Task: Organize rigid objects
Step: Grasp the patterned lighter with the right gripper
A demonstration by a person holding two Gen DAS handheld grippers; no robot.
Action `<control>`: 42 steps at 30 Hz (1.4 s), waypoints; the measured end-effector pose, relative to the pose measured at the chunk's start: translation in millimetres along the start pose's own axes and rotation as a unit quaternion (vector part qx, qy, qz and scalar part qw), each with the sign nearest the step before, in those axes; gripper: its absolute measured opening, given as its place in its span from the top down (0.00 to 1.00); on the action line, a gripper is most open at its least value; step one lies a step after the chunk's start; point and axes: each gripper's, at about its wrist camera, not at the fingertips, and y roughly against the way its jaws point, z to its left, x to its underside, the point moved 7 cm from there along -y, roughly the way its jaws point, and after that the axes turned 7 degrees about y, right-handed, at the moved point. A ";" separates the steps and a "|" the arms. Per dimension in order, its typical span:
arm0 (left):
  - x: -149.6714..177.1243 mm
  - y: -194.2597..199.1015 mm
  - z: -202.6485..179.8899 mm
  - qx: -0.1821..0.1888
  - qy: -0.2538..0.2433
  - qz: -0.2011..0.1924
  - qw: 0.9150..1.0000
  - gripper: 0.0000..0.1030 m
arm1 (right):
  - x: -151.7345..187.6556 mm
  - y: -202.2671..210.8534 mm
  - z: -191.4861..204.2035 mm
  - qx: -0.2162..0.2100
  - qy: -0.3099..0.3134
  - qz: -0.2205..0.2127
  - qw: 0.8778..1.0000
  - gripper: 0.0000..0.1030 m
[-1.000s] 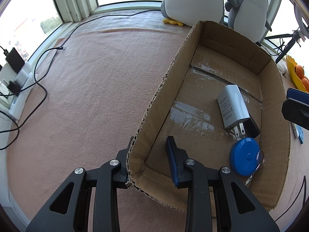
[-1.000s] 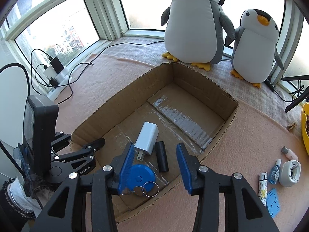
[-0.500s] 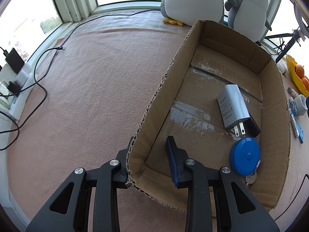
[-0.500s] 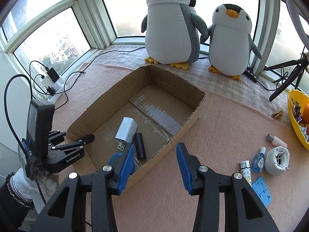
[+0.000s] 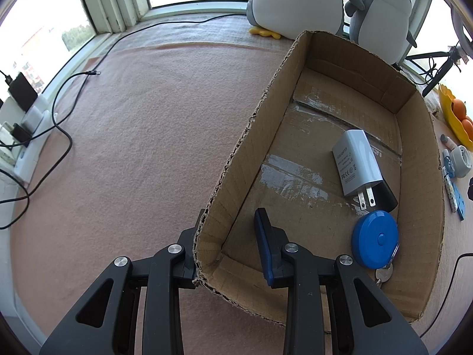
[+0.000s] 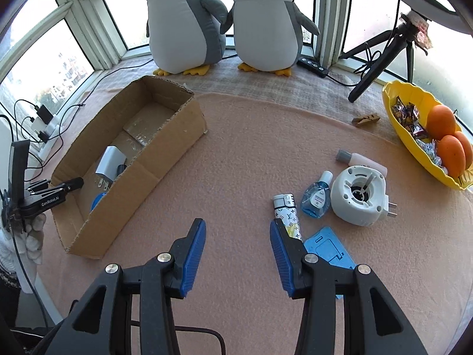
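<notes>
The left gripper (image 5: 227, 236) straddles the near left corner of the cardboard box (image 5: 254, 136): one finger stands outside the wall, the blue-padded one inside, and the two are set wide with only the corner of the wall between them; whether either pad presses the cardboard cannot be told. From the right wrist view the same tool shows at the left edge, reaching the box's near end. Inside the box, on its taped floor, a white power adapter (image 5: 356, 161) lies with its prongs toward the near end, a black cylinder (image 5: 387, 196) just beside those prongs, and a round blue tape measure (image 5: 374, 238) near the right wall with a metal ring at its lower edge. The right gripper (image 6: 238, 256) hangs over the pink felt mat (image 6: 245, 153), its blue pads spread wide with nothing between them, well apart from the box. Just past its right finger lies a patterned lighter (image 6: 286, 213), and beside that a small blue dropper bottle (image 6: 316, 196), a white round plug-in device (image 6: 357, 195), a pink bottle with a grey cap (image 6: 362, 159) and a flat blue plastic piece (image 6: 329, 248). Farther right sits a yellow bowl (image 6: 402, 109) holding oranges and wrapped sweets. Two plush penguins (image 6: 263, 20) stand at the window behind the box, next to a black tripod (image 6: 381, 62).
</notes>
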 end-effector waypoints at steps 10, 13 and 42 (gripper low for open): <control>2.4 -1.6 1.7 0.001 0.001 0.000 1.000 0.72 | 6.6 -30.2 -18.4 0.015 0.009 0.042 0.999 0.60; 2.0 -1.5 1.6 0.001 0.001 0.000 1.000 0.72 | 5.6 -36.0 -22.3 0.016 0.008 0.049 0.999 0.60; 1.6 -1.6 1.8 0.001 0.001 0.000 1.000 0.72 | 12.4 -53.3 -18.4 0.012 0.000 0.087 0.996 0.80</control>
